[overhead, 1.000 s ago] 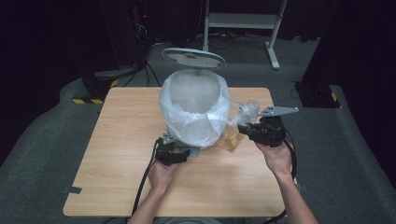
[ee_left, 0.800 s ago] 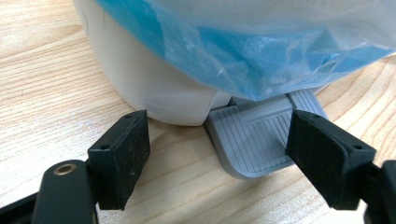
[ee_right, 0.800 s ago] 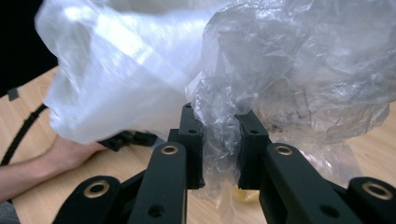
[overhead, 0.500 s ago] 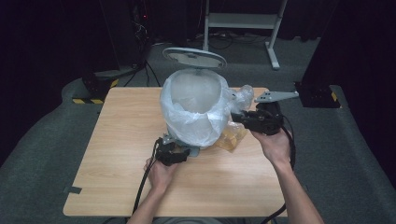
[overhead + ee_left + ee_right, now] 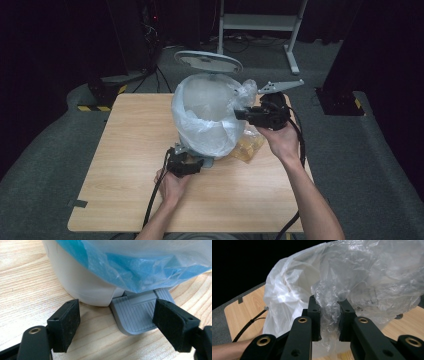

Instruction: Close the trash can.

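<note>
Right gripper view: right gripper [image 5: 329, 320] clamps the bin liner [image 5: 352, 282]; pulling may tear it. Left gripper [image 5: 116, 322], jaws apart, straddles the pedal [image 5: 136, 315].

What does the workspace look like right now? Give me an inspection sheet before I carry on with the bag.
Surface: wooden table, bare at the front and left.
Job's things: white pedal bin, lid up, clear plastic bag draped over its rim; grey pedal at the base.
Clutter: small yellowish packet beside the bin.
Grippers: left tool open, jaws either side of the pedal; right tool shut on a bunched fold of the bag.
Cables: one black cable trails from the left tool, another from the right.
Surroundings: grey floor, dark backdrop, white stand behind.
</note>
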Demonstrator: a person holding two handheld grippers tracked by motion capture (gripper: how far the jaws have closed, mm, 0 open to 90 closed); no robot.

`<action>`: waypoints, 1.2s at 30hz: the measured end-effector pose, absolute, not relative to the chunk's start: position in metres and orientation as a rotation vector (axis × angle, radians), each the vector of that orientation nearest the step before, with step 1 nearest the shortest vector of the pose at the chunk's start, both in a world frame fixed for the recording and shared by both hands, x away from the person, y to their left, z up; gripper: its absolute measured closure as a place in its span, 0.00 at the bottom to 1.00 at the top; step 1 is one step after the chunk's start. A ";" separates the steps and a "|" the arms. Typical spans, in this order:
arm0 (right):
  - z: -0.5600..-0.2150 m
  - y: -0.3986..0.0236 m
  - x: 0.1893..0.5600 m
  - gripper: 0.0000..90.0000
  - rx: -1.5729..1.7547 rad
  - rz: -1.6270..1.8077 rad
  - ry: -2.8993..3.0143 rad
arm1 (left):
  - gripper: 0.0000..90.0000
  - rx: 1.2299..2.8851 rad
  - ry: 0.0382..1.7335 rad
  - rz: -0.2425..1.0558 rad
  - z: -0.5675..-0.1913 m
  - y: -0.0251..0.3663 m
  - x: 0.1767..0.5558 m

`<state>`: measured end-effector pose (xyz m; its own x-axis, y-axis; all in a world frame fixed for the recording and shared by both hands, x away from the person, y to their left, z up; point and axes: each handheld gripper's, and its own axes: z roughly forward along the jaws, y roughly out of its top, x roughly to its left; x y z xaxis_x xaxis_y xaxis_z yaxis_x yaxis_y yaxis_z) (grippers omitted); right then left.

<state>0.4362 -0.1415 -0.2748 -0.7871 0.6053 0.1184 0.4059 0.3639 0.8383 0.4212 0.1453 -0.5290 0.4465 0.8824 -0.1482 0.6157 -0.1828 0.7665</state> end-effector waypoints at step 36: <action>-0.284 -0.091 0.480 0.42 0.978 1.291 2.442 | 0.22 1.899 1.266 0.431 -0.529 0.144 0.422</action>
<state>0.4805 -0.0913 -0.2844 -0.7575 0.6425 0.1160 0.4578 0.3961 0.7960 0.4224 0.1443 -0.5291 0.4421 0.8855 -0.1429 0.6145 -0.1829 0.7675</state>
